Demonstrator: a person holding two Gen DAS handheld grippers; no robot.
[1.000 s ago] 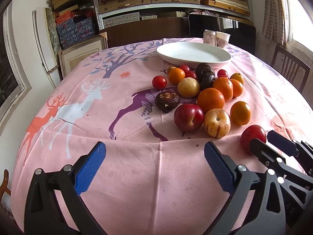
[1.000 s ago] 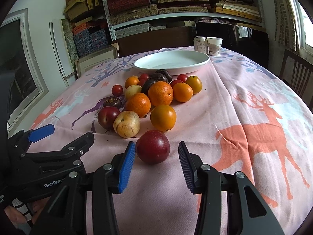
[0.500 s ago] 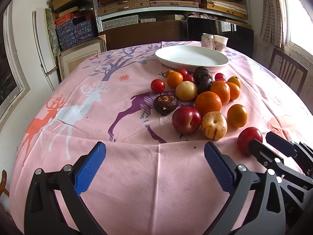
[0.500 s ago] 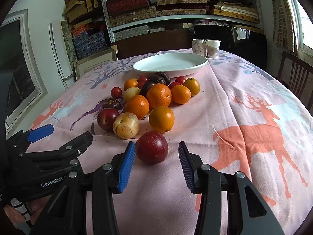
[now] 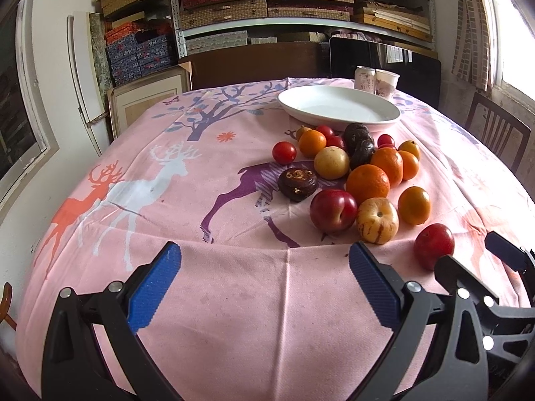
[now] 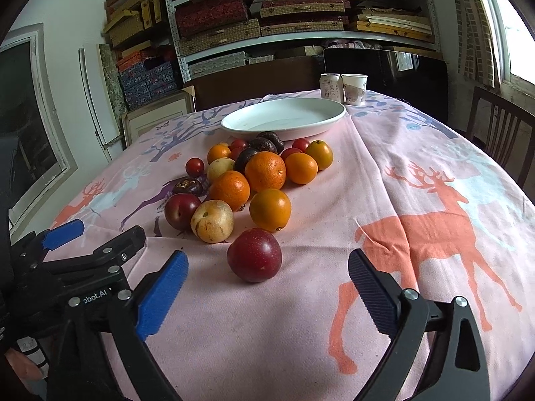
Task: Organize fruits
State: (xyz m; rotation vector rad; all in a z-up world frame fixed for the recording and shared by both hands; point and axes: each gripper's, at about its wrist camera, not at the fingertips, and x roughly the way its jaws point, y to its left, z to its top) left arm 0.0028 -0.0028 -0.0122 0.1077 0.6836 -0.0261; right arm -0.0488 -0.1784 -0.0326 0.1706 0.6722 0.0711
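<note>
A round dark-red plum (image 6: 254,254) lies alone on the cloth at the near edge of the fruit pile, between the blue-padded fingers of the right gripper (image 6: 265,287), whose jaws are opening and stand well clear of it on both sides. At about 11 o'clock from it sit a pale yellow striped round fruit (image 6: 212,221) and a second dark-red plum (image 6: 180,210), touching each other; at 12 o'clock is a smooth orange citrus (image 6: 270,209), and behind these the heap of oranges, small red tomatoes and dark wrinkled fruits (image 6: 260,167) runs back toward a shallow white oval dish (image 6: 284,117), which holds nothing. Behind the dish, at its 1 o'clock, a printed drink can (image 6: 330,87) and a paper cup (image 6: 355,88) stand side by side. The left gripper (image 5: 264,284) hovers at the plum's 9 o'clock with its tongs wide and only cloth between them. Everything rests on a pink tablecloth printed with deer and trees (image 6: 418,207). Beyond are metal shelves stacked with woven boxes (image 6: 284,10), a dark wooden chair (image 6: 501,127) at 2 o'clock, and a window (image 6: 521,16) at the far right.
</note>
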